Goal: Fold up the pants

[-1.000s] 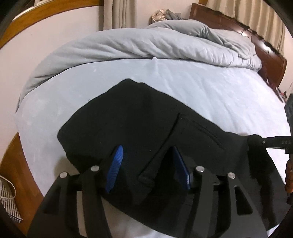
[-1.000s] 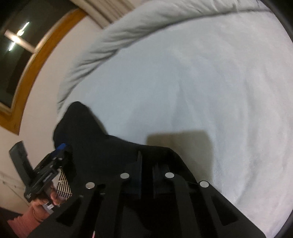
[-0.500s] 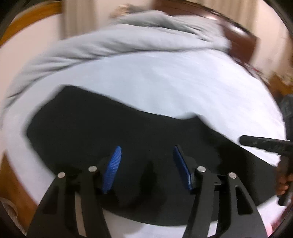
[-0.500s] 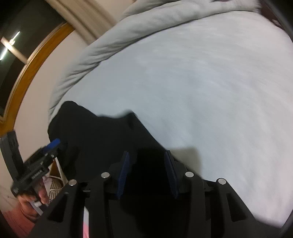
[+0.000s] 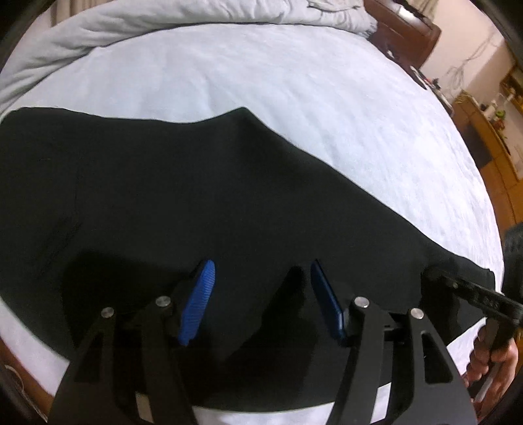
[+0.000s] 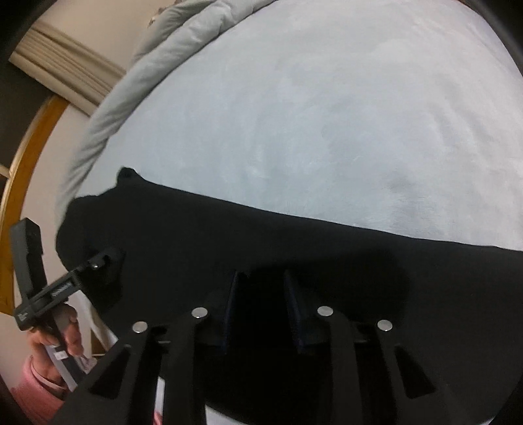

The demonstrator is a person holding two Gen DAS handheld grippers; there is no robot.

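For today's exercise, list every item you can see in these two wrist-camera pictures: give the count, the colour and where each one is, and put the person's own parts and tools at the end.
pants: one, black, spread flat across the near part of the bed
bed sheet: one, pale blue-white, covering the mattress under and beyond the pants
duvet: one, grey, bunched along the far edge of the bed
headboard: one, dark wood, far right corner of the left wrist view
curtain: one, beige, upper left of the right wrist view
left gripper: one, black with blue pads, jaws apart over the pants
right gripper: one, black, jaws apart over the pants
hand: one, holding the left gripper's handle, pink sleeve at the wrist
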